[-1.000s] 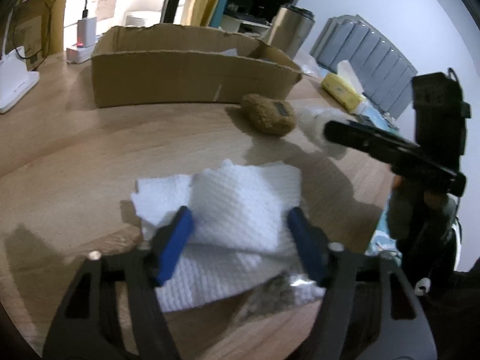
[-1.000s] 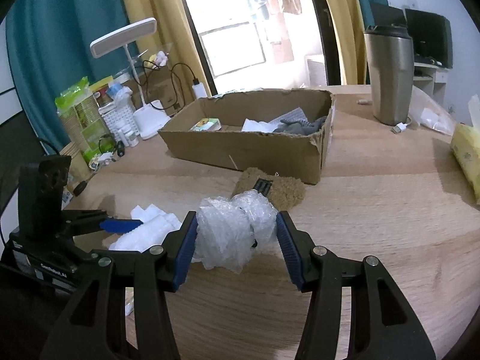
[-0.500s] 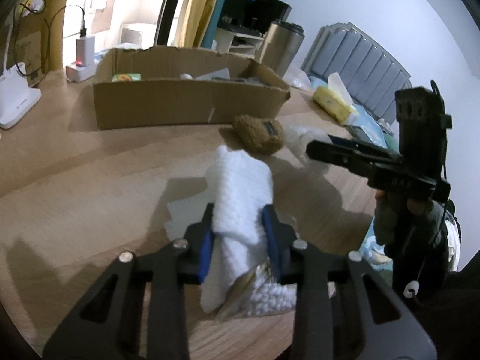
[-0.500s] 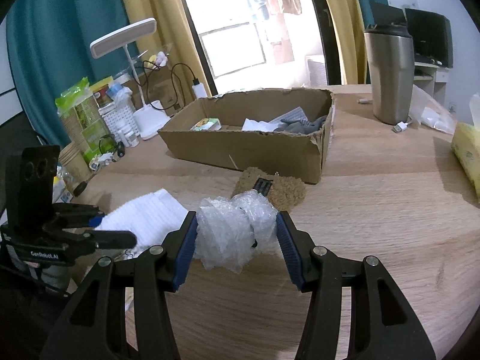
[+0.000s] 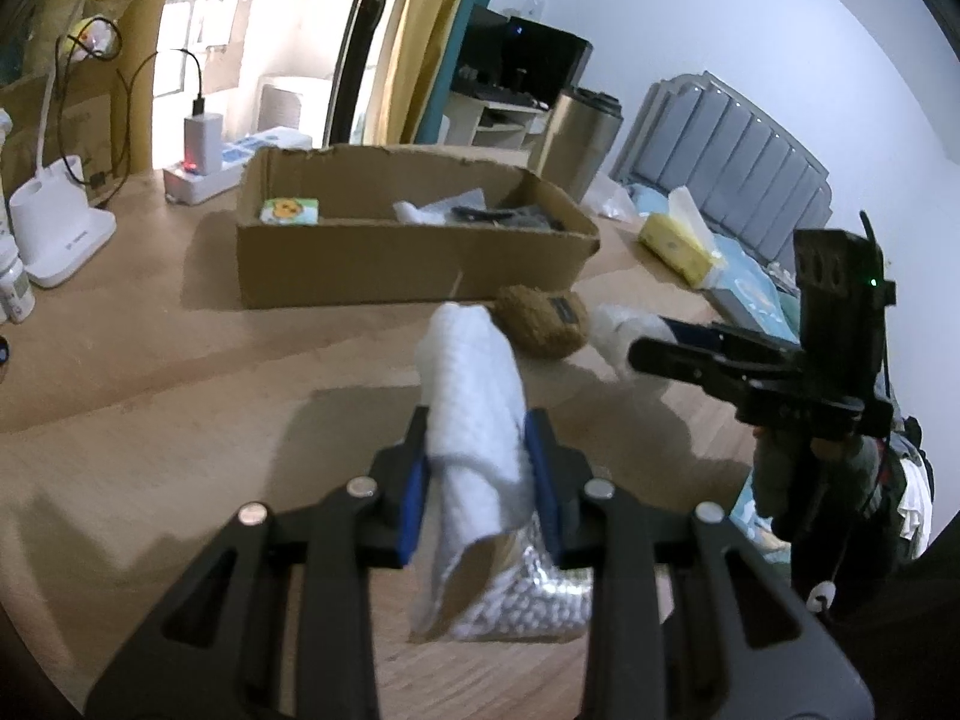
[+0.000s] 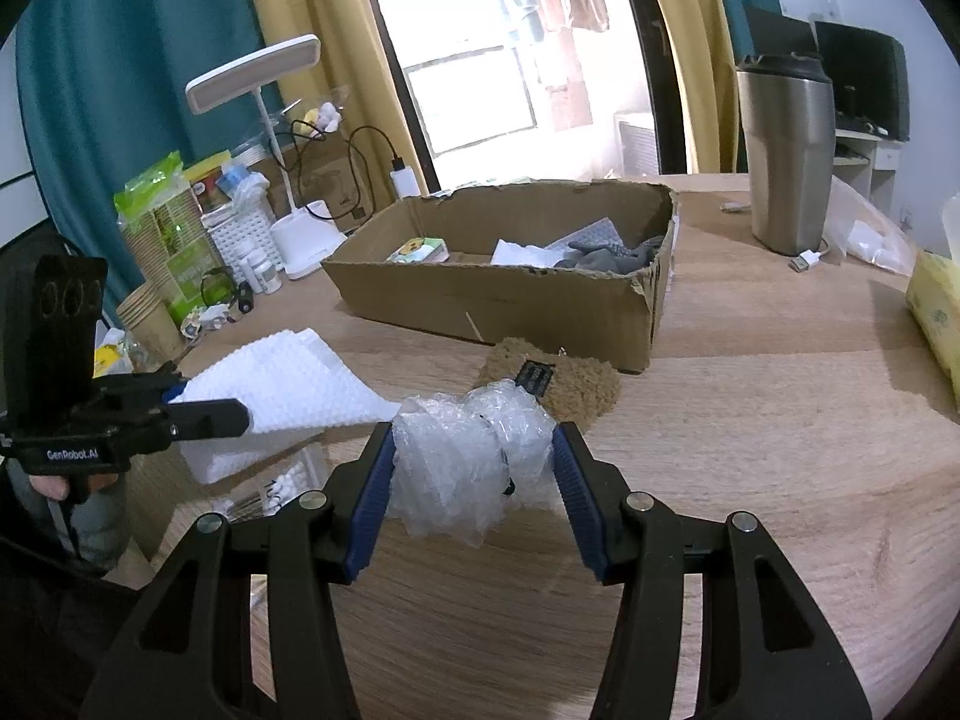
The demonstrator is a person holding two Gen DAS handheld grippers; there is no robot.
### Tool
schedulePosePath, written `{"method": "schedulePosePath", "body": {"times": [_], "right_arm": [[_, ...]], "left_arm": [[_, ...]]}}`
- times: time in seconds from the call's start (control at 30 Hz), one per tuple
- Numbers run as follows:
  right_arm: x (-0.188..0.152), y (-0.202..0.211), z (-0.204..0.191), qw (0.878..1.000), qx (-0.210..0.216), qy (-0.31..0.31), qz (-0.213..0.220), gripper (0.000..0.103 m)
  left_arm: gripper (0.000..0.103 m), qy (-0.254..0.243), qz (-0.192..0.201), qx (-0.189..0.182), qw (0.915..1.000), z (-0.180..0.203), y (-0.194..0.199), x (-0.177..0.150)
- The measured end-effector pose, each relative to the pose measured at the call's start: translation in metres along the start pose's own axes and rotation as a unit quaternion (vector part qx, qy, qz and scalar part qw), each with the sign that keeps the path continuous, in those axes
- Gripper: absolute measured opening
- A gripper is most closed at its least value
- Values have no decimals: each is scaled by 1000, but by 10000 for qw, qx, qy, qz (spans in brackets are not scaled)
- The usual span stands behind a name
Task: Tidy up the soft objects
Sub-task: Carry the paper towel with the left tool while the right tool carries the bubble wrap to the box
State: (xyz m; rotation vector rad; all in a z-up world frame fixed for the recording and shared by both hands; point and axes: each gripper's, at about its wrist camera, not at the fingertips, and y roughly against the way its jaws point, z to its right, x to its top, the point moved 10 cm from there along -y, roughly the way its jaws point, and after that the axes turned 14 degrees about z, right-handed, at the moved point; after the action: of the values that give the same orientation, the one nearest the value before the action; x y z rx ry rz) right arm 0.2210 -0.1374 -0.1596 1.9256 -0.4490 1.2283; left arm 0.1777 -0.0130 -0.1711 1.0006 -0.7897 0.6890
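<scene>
The left gripper (image 5: 477, 462) is squeezing a folded white cloth (image 5: 474, 396) between its two blue pads and is holding it lifted above the wooden table (image 5: 180, 372); the loose end of the cloth is hanging down. A clear bag with small white things (image 5: 528, 600) is lying on the table under this gripper. The right gripper (image 6: 474, 480) is standing with its fingers on both sides of a crumpled bubble wrap bundle (image 6: 474, 456), which is resting on the table; whether the pads are pressing it I cannot tell. A brown fuzzy item (image 6: 570, 384) is lying just behind the bundle, in front of the open cardboard box (image 6: 480, 300). Inside the box a grey cloth (image 6: 612, 255) and a small colourful pack (image 6: 420, 250) are lying.
</scene>
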Motion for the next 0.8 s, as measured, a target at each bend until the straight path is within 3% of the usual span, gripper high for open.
{"method": "schedulePosePath", "body": {"times": [0.43, 0.8], "right_arm": [[8, 1, -5, 9999, 51, 95, 120, 56], [17, -1, -8, 9995, 77, 203, 216, 56]], "left_arm": [[31, -125, 410, 441, 9981, -28, 8, 31], [32, -468, 739, 605, 9943, -35, 13, 53]]}}
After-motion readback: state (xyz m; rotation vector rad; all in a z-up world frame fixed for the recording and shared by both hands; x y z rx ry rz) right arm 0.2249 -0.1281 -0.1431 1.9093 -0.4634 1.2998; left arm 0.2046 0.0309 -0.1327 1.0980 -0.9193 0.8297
